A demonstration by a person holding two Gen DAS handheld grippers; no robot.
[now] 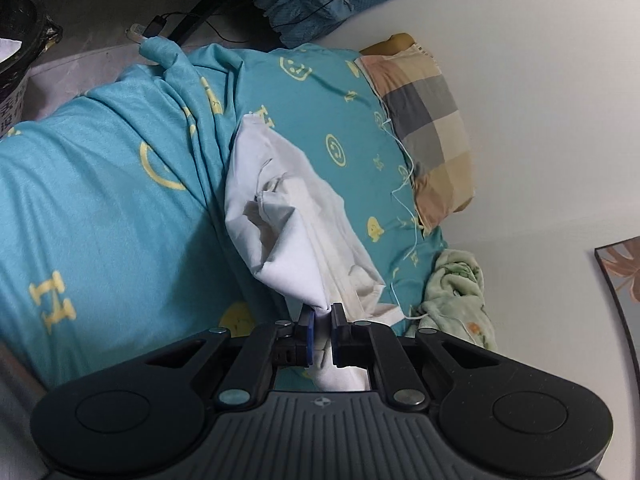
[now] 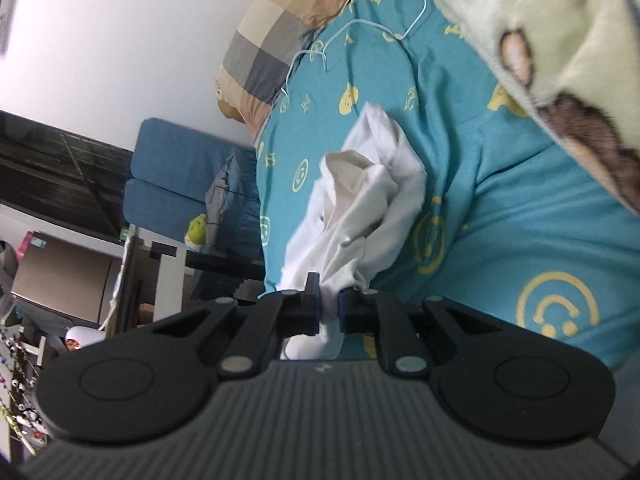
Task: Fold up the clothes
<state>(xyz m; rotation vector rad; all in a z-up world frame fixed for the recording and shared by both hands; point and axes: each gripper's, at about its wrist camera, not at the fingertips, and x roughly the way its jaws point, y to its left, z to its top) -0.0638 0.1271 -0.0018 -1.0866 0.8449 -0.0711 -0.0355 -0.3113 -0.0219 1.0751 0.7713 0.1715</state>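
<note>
A crumpled white garment (image 1: pixel 296 224) hangs bunched over the teal bed cover (image 1: pixel 100 184). My left gripper (image 1: pixel 322 316) is shut on a pinch of its white cloth, which runs back between the fingers. In the right wrist view the same white garment (image 2: pixel 360 208) droops in folds above the teal bed cover (image 2: pixel 520 208). My right gripper (image 2: pixel 329 300) is shut on another bunch of it. Both grippers hold the garment lifted, with its far end trailing toward the bed.
A checked pillow (image 1: pixel 424 120) lies at the head of the bed by the white wall. A green fleece blanket (image 1: pixel 456 292) lies beside it and fills the upper right of the right wrist view (image 2: pixel 540 32). A blue chair (image 2: pixel 180 176) and shelves stand beside the bed.
</note>
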